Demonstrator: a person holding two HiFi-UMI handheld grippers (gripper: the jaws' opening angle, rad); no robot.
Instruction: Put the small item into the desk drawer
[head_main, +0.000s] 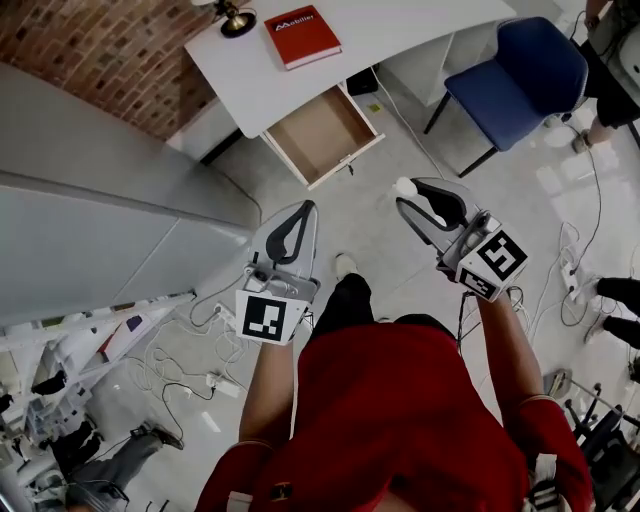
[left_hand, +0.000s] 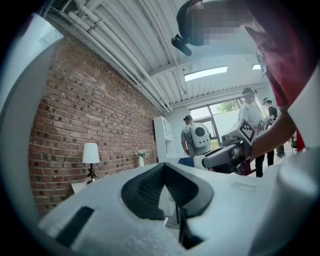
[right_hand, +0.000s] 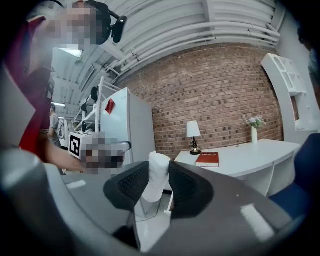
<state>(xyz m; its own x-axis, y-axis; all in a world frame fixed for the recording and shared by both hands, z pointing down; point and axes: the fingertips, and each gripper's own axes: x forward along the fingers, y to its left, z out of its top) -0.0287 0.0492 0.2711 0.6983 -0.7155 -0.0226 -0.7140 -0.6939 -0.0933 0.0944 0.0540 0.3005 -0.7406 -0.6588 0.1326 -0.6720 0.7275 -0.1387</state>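
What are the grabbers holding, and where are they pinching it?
The right gripper pinches a small white roll by its sides, its top end poking out past the jaws. The left gripper holds nothing.

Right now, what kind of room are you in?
Probably an office or lab: a white desk with an open wooden drawer, a blue padded chair and tangled white cables.

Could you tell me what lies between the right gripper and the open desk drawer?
Only bare floor, seen in the head view; the right gripper, shut on the small white item, is apart from the drawer.
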